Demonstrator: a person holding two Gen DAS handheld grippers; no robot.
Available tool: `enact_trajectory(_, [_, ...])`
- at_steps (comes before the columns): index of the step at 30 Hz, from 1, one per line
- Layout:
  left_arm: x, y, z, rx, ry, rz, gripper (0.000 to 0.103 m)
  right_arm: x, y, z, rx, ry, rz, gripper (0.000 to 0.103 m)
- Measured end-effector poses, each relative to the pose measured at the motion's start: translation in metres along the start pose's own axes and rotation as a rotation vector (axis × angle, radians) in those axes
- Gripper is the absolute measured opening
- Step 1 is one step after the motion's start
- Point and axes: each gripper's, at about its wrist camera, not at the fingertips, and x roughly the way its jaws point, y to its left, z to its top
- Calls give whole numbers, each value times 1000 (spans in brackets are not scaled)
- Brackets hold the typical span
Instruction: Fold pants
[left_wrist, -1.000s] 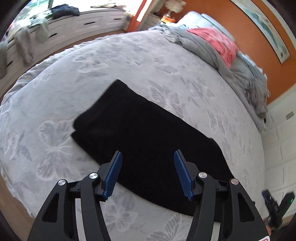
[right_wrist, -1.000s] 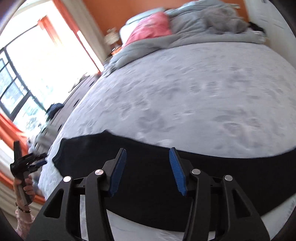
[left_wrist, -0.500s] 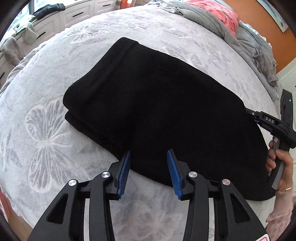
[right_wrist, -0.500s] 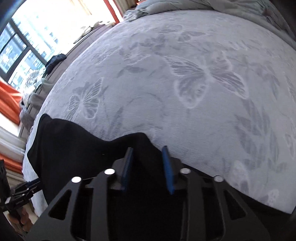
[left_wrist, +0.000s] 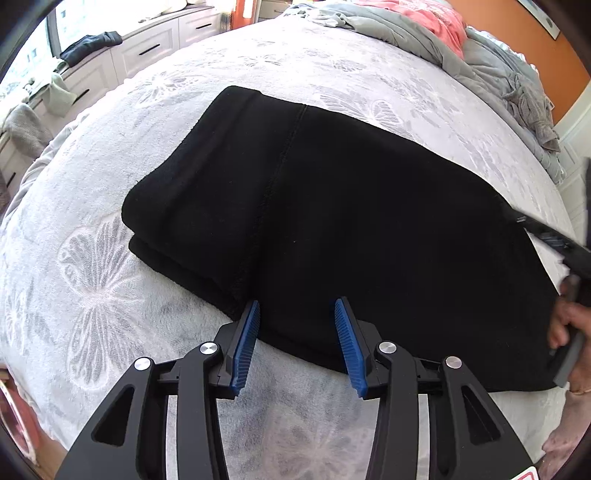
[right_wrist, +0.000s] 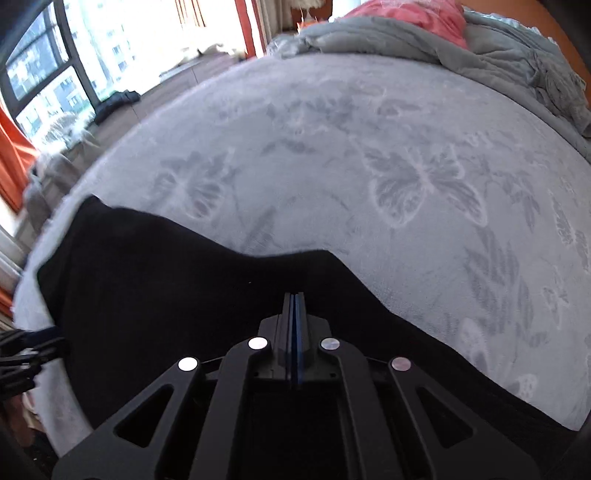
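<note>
Black pants (left_wrist: 351, 206) lie folded lengthwise across a grey butterfly-patterned bedspread (left_wrist: 92, 280). In the left wrist view my left gripper (left_wrist: 297, 314) is open, its blue pads straddling the near edge of the pants close to the stacked leg ends. My right gripper (left_wrist: 546, 236) shows at the far right end of the pants. In the right wrist view my right gripper (right_wrist: 295, 299) is shut on the black pants (right_wrist: 166, 288), and the cloth rises into a small peak at the fingertips.
A crumpled grey blanket (left_wrist: 498, 62) and a pink pillow (left_wrist: 436, 22) lie at the head of the bed. White drawers (left_wrist: 140, 51) with clothes on top stand along the left. A large window (right_wrist: 74, 62) is beyond the bed.
My left gripper has come down to the near edge of the pants and narrowed somewhat. My right gripper has closed on the far end of the pants and pinched up the cloth.
</note>
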Motion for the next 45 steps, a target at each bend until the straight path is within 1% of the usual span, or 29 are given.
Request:
enact_trajectory(1, [1, -6, 0, 6, -5, 15, 44, 9, -5, 4, 20, -25, -6, 0])
enact_trajectory(3, [1, -16, -3, 20, -17, 42, 45, 3, -14, 17, 123, -57, 4, 0])
enact_trajectory(4, [2, -19, -4, 29, -24, 55, 45, -6, -12, 20, 142, -75, 12, 2])
enact_trajectory(6, [4, -27, -8, 51, -34, 78, 46, -26, 2, 16, 109, -117, 31, 2])
enact_trajectory(8, [4, -32, -8, 60, -37, 87, 47, -24, 15, 8, 73, -108, 25, 2])
enact_trajectory(10, [3, -40, -10, 56, -37, 92, 48, 6, 18, 3, 50, -31, -32, 0])
enact_trajectory(11, [3, -45, -11, 53, -38, 94, 48, 6, 14, 4, 70, -39, -19, 0])
enact_trajectory(12, [1, -47, -10, 53, -45, 97, 47, -1, 9, 6, 109, -31, 6, 0])
enact_trajectory(14, [-4, -54, -11, 71, -66, 110, 47, -40, -3, 7, 155, -89, 29, 4])
enact_trajectory(15, [-7, -58, -12, 80, -78, 115, 47, -65, -10, 2, 145, -128, 17, 4])
enact_trajectory(16, [-10, -62, -13, 84, -89, 119, 47, -90, -18, -5, 131, -158, -18, 4])
enact_trajectory(18, [-16, -70, -12, 73, -104, 104, 47, -133, -51, -26, 155, -201, -95, 4])
enact_trajectory(19, [-19, -74, -11, 62, -111, 88, 47, -157, -78, -43, 198, -220, -127, 4])
enact_trajectory(22, [-28, -83, -12, 40, -144, 49, 48, -219, -173, -106, 391, -250, -267, 5])
enact_trajectory(23, [-32, -89, -13, 37, -155, 44, 51, -238, -206, -133, 463, -253, -319, 12])
enact_trajectory(24, [-33, -91, -15, 34, -162, 38, 53, -255, -237, -163, 538, -259, -375, 24])
enact_trajectory(26, [-39, -102, -17, 15, -174, 15, 56, -284, -296, -225, 687, -251, -477, 40])
enact_trajectory(28, [-44, -114, -17, -5, -176, -13, 58, -298, -343, -283, 813, -212, -531, 40])
enact_trajectory(29, [-45, -118, -17, -13, -177, -30, 60, -300, -359, -305, 862, -193, -531, 40])
enact_trajectory(30, [-45, -123, -18, -15, -177, -38, 61, -301, -374, -329, 918, -182, -509, 40])
enact_trajectory(32, [-43, -138, -16, 5, -171, -52, 63, -301, -390, -355, 963, -172, -478, 40])
enact_trajectory(35, [-35, -161, -20, 41, -172, -46, 63, -297, -398, -363, 961, -181, -413, 40])
enact_trajectory(38, [-28, -184, -24, 63, -175, -78, 63, -286, -404, -359, 970, -182, -354, 40])
enact_trajectory(40, [-21, -195, -26, 89, -179, -82, 63, -276, -407, -353, 953, -156, -353, 40])
enact_trajectory(41, [-18, -197, -28, 98, -175, -85, 63, -269, -408, -348, 941, -129, -370, 40])
enact_trajectory(42, [-15, -202, -27, 108, -168, -97, 63, -266, -408, -345, 930, -122, -387, 37])
enact_trajectory(43, [-12, -207, -26, 116, -162, -107, 63, -267, -409, -344, 923, -133, -392, 29])
enact_trajectory(44, [-9, -208, -26, 121, -154, -113, 63, -270, -408, -342, 914, -146, -397, 8])
enact_trajectory(45, [-7, -211, -25, 128, -149, -123, 63, -279, -406, -340, 910, -179, -381, 7])
